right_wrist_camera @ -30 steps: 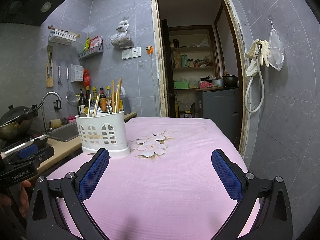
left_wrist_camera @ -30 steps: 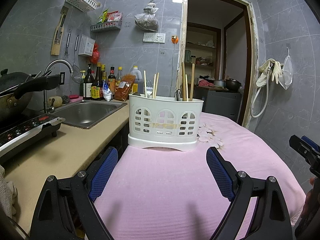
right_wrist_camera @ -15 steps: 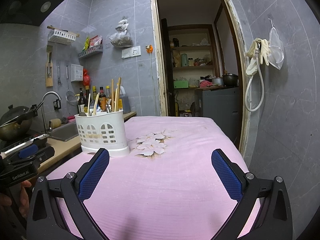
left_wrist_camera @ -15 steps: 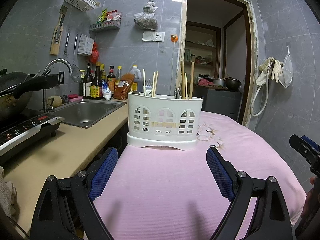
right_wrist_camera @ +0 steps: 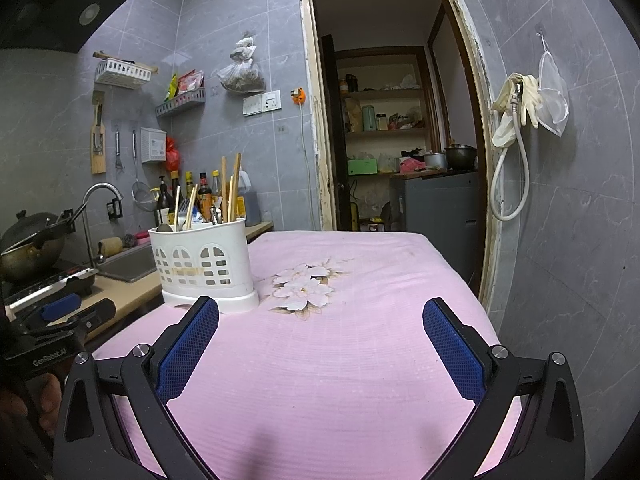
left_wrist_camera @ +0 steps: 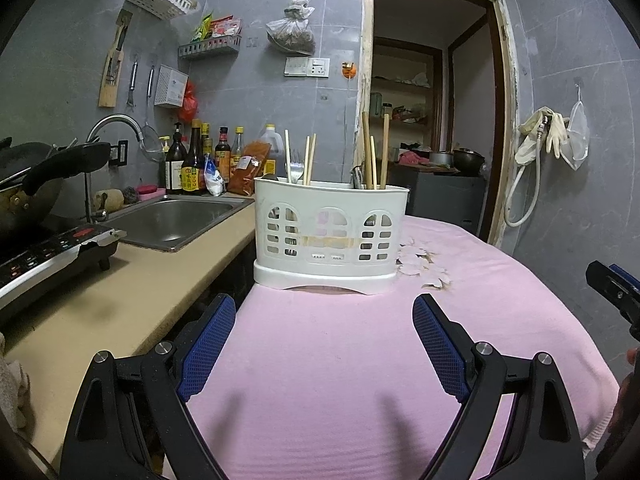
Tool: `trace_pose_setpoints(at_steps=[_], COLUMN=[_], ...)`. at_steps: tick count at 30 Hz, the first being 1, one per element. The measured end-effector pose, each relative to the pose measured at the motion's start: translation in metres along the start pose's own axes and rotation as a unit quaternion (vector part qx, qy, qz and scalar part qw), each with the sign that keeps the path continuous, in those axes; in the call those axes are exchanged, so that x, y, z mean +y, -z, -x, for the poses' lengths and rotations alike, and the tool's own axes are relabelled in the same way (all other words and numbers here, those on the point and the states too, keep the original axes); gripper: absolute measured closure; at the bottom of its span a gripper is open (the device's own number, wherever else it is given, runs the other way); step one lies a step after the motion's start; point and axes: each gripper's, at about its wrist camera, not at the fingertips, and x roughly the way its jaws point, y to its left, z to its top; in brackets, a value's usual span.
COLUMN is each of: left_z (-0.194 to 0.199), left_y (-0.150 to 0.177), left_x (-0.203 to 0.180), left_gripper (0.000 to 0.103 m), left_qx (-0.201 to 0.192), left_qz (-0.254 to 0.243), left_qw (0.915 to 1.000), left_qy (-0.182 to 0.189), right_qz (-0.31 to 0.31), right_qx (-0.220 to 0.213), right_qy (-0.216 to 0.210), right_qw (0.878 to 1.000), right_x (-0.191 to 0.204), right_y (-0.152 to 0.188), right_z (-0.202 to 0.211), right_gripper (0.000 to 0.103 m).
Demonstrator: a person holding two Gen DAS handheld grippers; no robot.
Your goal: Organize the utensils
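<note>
"GenRobot.AI" is printed in white on the black body of the left gripper, seen at lower left in the right wrist view. Bottle labels by the sink are too small to be read.

The caddy wall hides the utensils' lower ends.
</note>
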Motion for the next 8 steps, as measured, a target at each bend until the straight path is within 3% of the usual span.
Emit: trace_pose_setpoints(at_steps=[8], left_z=[-0.0048], left_y=[0.0004], left_x=[0.002], left_gripper=[0.016], left_qx=[0.003], left_qz=[-0.001], left_qw=[1.0], left_qy=[-0.006], right_qz=[-0.002], right_qx=[0.004], right_qy=[0.0], right_qw=[1.0], right_x=[0.0007], right_y=[0.0039], right_z=[-0.0042], right_gripper=[0.0])
